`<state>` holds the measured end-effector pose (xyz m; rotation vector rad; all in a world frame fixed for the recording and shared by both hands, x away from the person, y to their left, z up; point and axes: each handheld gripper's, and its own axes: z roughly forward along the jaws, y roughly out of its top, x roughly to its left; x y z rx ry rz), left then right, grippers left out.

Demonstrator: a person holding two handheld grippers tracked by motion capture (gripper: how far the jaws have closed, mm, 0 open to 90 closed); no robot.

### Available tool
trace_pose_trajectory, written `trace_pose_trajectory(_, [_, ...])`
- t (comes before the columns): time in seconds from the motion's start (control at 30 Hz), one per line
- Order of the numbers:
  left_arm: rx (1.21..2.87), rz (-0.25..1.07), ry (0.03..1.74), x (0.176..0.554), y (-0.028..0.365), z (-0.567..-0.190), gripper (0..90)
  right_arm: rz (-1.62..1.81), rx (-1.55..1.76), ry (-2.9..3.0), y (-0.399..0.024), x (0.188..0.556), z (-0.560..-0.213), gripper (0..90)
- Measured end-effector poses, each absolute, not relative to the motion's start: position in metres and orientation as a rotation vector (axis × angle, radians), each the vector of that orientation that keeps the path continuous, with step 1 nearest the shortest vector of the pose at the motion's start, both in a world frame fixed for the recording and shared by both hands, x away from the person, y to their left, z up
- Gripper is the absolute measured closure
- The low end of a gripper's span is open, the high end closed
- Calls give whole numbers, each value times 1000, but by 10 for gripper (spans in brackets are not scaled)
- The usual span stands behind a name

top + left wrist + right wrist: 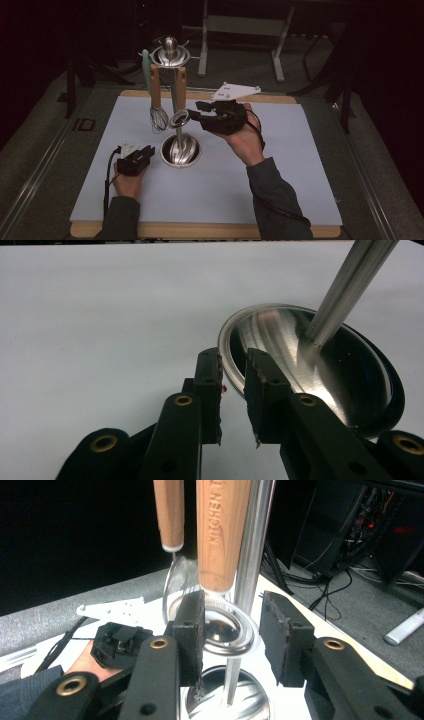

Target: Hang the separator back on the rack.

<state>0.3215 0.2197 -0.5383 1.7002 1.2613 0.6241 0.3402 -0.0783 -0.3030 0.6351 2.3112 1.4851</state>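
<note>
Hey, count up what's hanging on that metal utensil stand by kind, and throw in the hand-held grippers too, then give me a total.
Wooden-handled utensils hanging on the stand: 2, a whisk and a round metal-headed utensil
Pale green utensil: 1
Hand-held grippers: 2, left hand-held gripper and right hand-held gripper
Total: 5

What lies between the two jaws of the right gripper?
In the right gripper view, the right gripper is open around a round metal utensil head below a wooden handle.
</note>
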Motion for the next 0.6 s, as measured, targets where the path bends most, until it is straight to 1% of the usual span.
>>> trace_pose_trajectory(0.2, [1700, 624, 1262, 321, 219, -538, 766, 1401, 608, 2356, -82, 341, -312, 590])
trace_pose_trajectory(0.6, [1703, 628, 1260, 321, 220, -538, 760, 1362, 613, 2398, -89, 343, -324, 534])
